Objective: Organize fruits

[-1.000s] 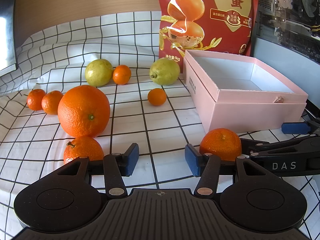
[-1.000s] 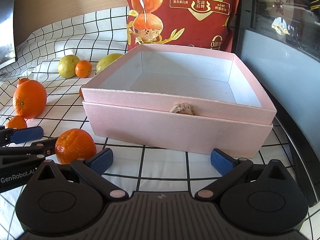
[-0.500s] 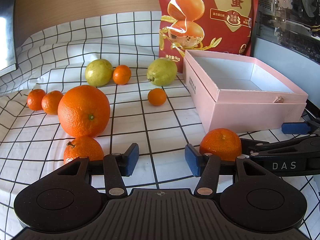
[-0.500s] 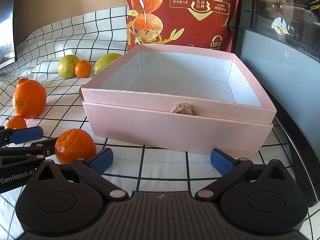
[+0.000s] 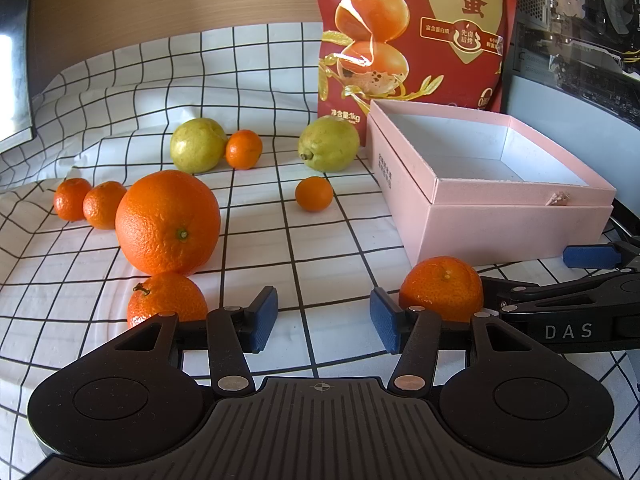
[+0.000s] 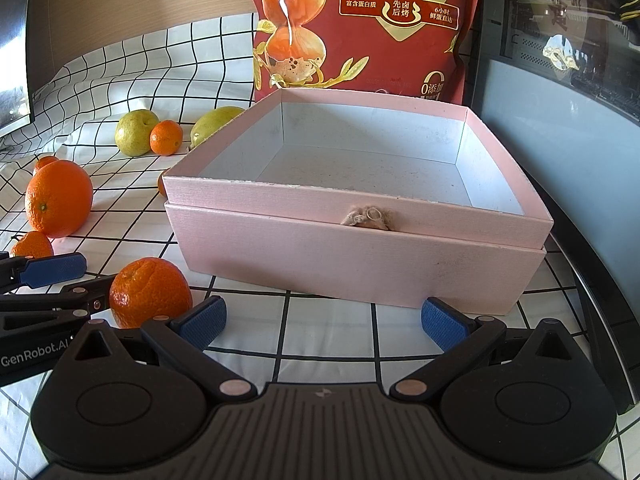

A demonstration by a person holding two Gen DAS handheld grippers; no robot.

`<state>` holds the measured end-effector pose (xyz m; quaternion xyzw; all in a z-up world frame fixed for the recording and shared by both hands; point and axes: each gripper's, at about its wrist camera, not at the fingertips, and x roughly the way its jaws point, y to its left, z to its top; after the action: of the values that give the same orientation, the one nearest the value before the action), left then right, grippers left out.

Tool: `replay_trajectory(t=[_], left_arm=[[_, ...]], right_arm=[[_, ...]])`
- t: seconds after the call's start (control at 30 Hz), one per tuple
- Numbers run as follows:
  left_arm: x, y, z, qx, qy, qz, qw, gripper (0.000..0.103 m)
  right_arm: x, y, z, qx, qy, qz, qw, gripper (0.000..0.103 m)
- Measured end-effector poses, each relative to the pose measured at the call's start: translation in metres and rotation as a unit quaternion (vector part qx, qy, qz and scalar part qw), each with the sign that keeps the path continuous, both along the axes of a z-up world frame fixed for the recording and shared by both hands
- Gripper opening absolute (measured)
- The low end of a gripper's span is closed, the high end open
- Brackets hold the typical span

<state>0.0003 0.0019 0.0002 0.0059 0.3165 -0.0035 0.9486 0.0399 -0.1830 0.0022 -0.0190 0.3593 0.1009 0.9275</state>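
An open, empty pink box (image 5: 500,216) (image 6: 360,256) stands on the checked cloth at the right. A mandarin (image 5: 442,288) (image 6: 150,292) lies just in front of the box's left corner, between my two grippers. My left gripper (image 5: 324,320) is open and empty, low over the cloth. My right gripper (image 6: 322,322) is open wide and empty, right before the box front. A big orange (image 5: 168,222), another mandarin (image 5: 166,300), two small mandarins (image 5: 90,204), a tiny orange (image 5: 314,194), two green fruits (image 5: 198,145) (image 5: 329,143) and a small mandarin (image 5: 243,149) lie at the left.
A red snack bag (image 5: 412,40) stands behind the box. A grey wall and dark shelf (image 6: 560,120) close the right side. The cloth (image 5: 120,92) rises at the back left against a wooden wall.
The green fruit beside the box has rolled slightly left. Both grippers stay where they were, still open.
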Motion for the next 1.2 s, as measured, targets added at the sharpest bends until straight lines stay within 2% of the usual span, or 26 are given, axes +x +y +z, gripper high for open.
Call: replay_trajectory(t=[0.6, 0.7, 0.8, 0.83, 0.9, 0.97, 1.07, 1.13, 1.2], left_arm=[[0.002, -0.002, 0.000, 0.003, 0.000, 0.000, 1.0000, 0.058], [0.007, 0.002, 0.003, -0.004, 0.015, -0.015, 0.9998, 0.056], [-0.007, 0.024, 0.022, -0.051, 0.039, -0.032, 0.9974, 0.055], [-0.015, 0.030, 0.029, -0.039, 0.035, -0.035, 0.9980, 0.055], [-0.029, 0.043, 0.040, -0.014, 0.034, -0.036, 0.9987, 0.054], [-0.037, 0.061, 0.048, -0.006, 0.047, -0.028, 0.9985, 0.054], [-0.033, 0.083, 0.048, -0.010, 0.067, -0.013, 0.9976, 0.054], [-0.021, 0.094, 0.046, -0.019, 0.075, 0.001, 0.9970, 0.054], [-0.010, 0.099, 0.043, -0.026, 0.076, 0.000, 0.9968, 0.057]], right_arm=[[0.001, -0.001, -0.001, 0.002, 0.000, 0.000, 1.000, 0.103], [0.004, -0.001, 0.005, -0.006, 0.042, 0.009, 0.999, 0.103], [0.007, -0.001, 0.012, -0.016, 0.097, 0.000, 0.995, 0.103], [0.005, 0.000, 0.012, -0.017, 0.105, 0.001, 0.994, 0.103], [0.002, 0.000, 0.012, -0.019, 0.113, -0.004, 0.993, 0.103], [-0.001, 0.002, 0.011, -0.021, 0.118, -0.010, 0.993, 0.103], [-0.002, 0.007, 0.014, -0.024, 0.141, 0.002, 0.990, 0.103], [-0.008, 0.015, 0.019, -0.015, 0.158, 0.002, 0.987, 0.098], [-0.020, 0.026, 0.025, -0.007, 0.137, 0.015, 0.990, 0.096]])
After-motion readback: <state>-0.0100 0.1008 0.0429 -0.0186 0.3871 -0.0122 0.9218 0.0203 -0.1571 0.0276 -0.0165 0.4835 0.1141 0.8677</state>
